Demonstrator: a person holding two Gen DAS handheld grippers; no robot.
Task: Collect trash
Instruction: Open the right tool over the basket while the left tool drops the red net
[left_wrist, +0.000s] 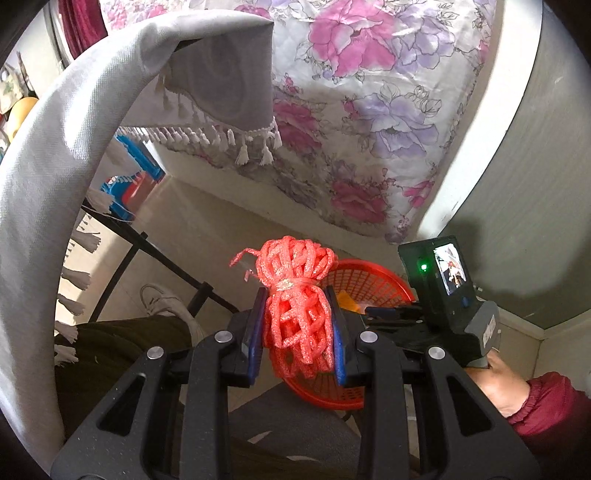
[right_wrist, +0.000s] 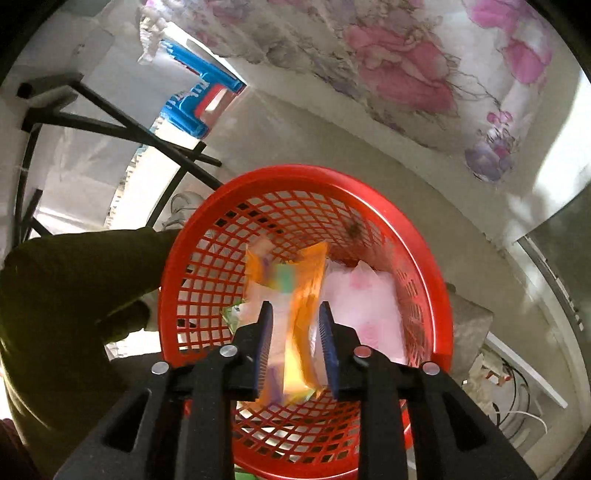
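Observation:
My left gripper (left_wrist: 295, 295) is shut on a red foam net bundle (left_wrist: 295, 295), held above the near edge of the red mesh basket (left_wrist: 388, 288). In the right wrist view the red mesh basket (right_wrist: 439, 295) fills the middle, with pink-white wrappers (right_wrist: 369, 295) inside. My right gripper (right_wrist: 295, 310) hangs over the basket mouth with its jaws apart. A blurred orange wrapper (right_wrist: 306, 291) lies between and below the pads; I cannot tell whether the pads touch it. The right gripper body also shows in the left wrist view (left_wrist: 443, 295).
A grey tasselled tablecloth (left_wrist: 74, 147) hangs at the left over black table legs (left_wrist: 147, 251). A floral bedspread (left_wrist: 369, 110) lies ahead. A blue and red crate (right_wrist: 199, 103) sits on the floor. My dark-trousered leg (right_wrist: 74, 280) and a white shoe (left_wrist: 166, 299) are beside the basket.

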